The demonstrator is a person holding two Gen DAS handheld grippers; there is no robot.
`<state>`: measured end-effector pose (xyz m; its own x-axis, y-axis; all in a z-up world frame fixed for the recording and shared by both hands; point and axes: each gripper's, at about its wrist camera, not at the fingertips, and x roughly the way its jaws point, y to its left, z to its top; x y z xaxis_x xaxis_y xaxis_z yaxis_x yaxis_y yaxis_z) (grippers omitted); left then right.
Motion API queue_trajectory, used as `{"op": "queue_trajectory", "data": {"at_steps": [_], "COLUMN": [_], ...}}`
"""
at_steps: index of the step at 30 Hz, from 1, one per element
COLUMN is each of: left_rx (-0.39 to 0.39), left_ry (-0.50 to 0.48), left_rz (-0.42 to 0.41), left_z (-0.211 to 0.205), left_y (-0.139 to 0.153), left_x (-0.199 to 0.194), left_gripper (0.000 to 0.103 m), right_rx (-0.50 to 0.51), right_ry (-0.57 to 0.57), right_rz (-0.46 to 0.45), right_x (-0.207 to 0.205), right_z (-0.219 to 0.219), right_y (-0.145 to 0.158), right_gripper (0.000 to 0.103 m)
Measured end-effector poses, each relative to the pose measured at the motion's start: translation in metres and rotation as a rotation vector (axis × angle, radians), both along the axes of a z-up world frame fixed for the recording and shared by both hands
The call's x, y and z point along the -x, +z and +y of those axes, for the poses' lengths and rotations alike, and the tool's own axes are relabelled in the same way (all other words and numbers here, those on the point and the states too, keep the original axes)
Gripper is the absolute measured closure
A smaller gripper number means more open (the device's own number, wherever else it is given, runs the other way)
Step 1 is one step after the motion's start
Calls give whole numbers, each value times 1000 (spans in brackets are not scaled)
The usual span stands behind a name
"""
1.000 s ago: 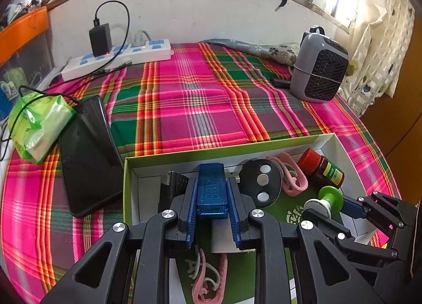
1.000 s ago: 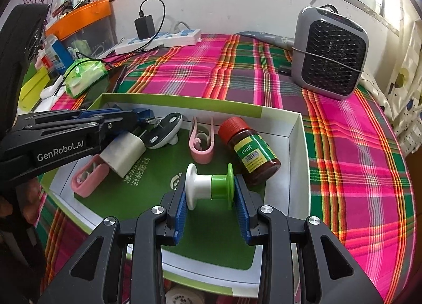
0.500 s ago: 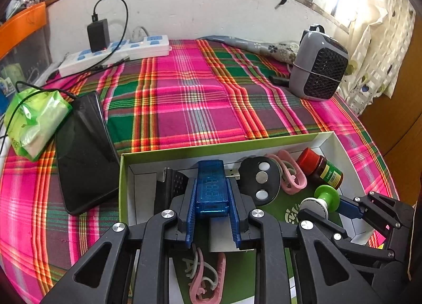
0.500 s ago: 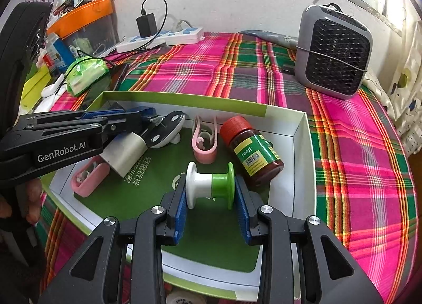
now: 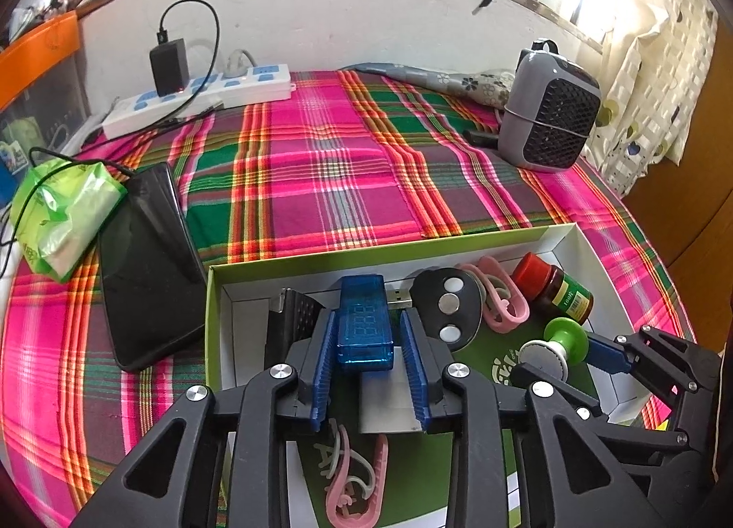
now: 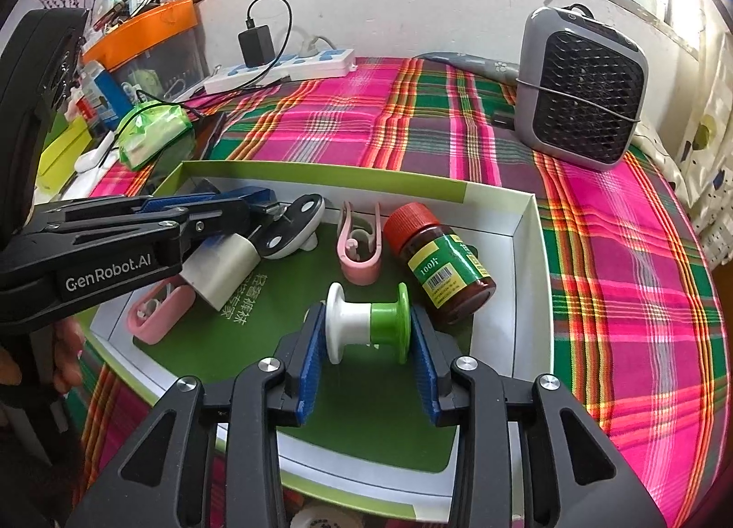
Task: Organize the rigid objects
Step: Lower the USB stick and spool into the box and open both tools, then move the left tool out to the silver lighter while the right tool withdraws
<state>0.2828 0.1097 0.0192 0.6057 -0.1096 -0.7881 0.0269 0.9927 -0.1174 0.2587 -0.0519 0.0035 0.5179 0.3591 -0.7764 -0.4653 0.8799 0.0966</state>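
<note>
- Step, as I judge it: both claws carry a piece over the box (image 6: 527, 253) and each needs setting down in a free spot inside. Best to go low, let the piece rest on the green floor, then open; dropping from height would knock the neighbours.
- Right claw (image 6: 369, 358): clenched on the spool (image 6: 366, 326), pads on its white and green end flanges, axis lying across the jaws. It hangs over the green floor, near side of the box.
- Spool rolls, so I'd lay it flat or stand it on a flange before letting go. The free floor nearer me than the bottle (image 6: 440, 266) looks the safe spot.
- Bottle lies on its side just beyond the spool, red cap towards the far wall of the box; close, so don't nudge it.
- Left claw (image 5: 369, 354): grasping the blue USB meter (image 5: 364, 321) by its long sides, plug end pointing away, towards the far wall of the box.
- Under it, in the left half of the box: a grey block (image 5: 389, 409) and a pink clip (image 5: 357, 482). The meter needs bare floor, not to land on top of these.
- Beyond, by the far wall of the box: black fob (image 5: 446, 308), second pink clip (image 5: 499, 299). I can't tell if the fob touches the plug.
- Outside the box, left of it: phone (image 5: 146, 266). Well beyond the box: fan (image 5: 549, 111).
</note>
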Motion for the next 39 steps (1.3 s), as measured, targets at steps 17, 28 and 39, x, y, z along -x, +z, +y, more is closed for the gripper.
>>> {"op": "queue_trajectory", "data": {"at_steps": [17, 28, 39], "left_rx": [-11, -16, -30], "left_ry": [6, 21, 16], "left_rz": [-19, -64, -106], "left_z": [-3, -4, -10], "left_y": [8, 26, 43], "left_x": [15, 40, 72], "left_gripper": [71, 71, 71], "right_rx": [-17, -32, -51], "right_ry": [-18, -39, -59], "right_rz": [-17, -34, -53], "right_x": [5, 12, 27], "right_z": [-3, -9, -16], "right_y": [6, 15, 26], "right_gripper": [51, 51, 51]}}
